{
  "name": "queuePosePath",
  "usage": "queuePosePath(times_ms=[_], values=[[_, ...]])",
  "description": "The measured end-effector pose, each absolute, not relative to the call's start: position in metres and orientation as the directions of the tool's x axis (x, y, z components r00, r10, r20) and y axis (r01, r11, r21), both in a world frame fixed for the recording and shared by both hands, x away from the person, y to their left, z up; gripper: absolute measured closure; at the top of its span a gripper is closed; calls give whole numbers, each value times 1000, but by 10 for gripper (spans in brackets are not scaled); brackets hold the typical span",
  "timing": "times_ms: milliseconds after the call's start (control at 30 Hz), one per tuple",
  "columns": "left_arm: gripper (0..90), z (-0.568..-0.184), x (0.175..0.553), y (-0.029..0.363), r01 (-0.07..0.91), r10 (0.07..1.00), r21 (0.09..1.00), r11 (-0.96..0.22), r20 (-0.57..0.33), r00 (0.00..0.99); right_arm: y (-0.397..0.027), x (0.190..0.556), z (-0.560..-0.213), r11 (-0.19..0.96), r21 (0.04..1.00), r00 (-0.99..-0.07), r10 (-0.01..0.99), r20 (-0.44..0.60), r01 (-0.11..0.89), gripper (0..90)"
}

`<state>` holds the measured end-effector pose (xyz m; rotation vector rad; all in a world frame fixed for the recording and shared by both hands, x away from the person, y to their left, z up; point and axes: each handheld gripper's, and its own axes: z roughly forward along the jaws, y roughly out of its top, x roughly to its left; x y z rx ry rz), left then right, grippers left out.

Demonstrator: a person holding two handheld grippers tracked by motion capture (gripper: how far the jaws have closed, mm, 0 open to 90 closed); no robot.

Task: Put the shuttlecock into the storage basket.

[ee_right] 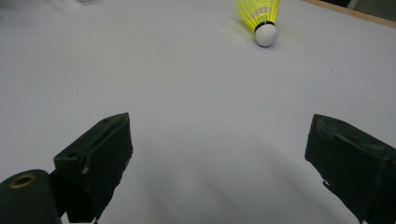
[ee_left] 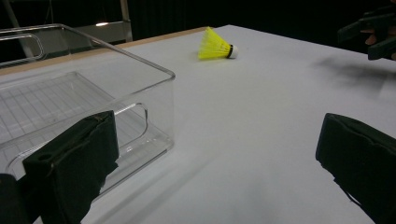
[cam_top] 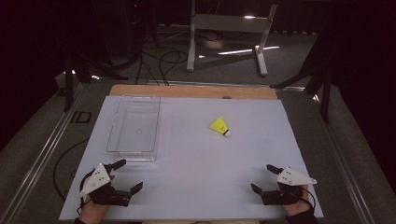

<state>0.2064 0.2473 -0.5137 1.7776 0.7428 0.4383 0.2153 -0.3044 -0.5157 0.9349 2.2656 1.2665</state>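
Shuttlecock (cam_top: 220, 126) lies on table (cam_top: 196, 168); both grippers open.

The left gripper (cam_top: 127, 175) was at the near left corner of the table, its jaws wide apart with nothing between them. The right gripper (cam_top: 262, 178) was at the near right corner, jaws also wide apart.

The bin (cam_top: 134, 125) is clear glossy plastic with a ribbed floor; the shuttlecock (cam_top: 220, 126) has a yellow plastic skirt and smooth white cap; the table (cam_top: 196, 172) is matt white, edged in wood
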Motion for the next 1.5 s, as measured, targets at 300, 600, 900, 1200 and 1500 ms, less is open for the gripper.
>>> queuePosePath(times_ms=[300,600,900,1200,1500], values=[[3,-512,206,246,263,678,946,-191,-67,732,-308,216,-516,353,860,-696,718,3,368,75],[3,-513,206,247,267,669,944,-192,-73,740,-306,218,-516,366,847,-691,723,2,385,73],[4,-513,205,246,262,662,946,-190,-73,745,-308,219,-511,341,848,-673,739,26,407,73],[4,-513,206,246,263,660,944,-197,-71,748,-303,218,-498,375,837,-664,747,-19,398,73],[4,-513,206,246,263,662,944,-197,-70,747,-302,227,-475,429,803,-661,748,-58,414,73]])
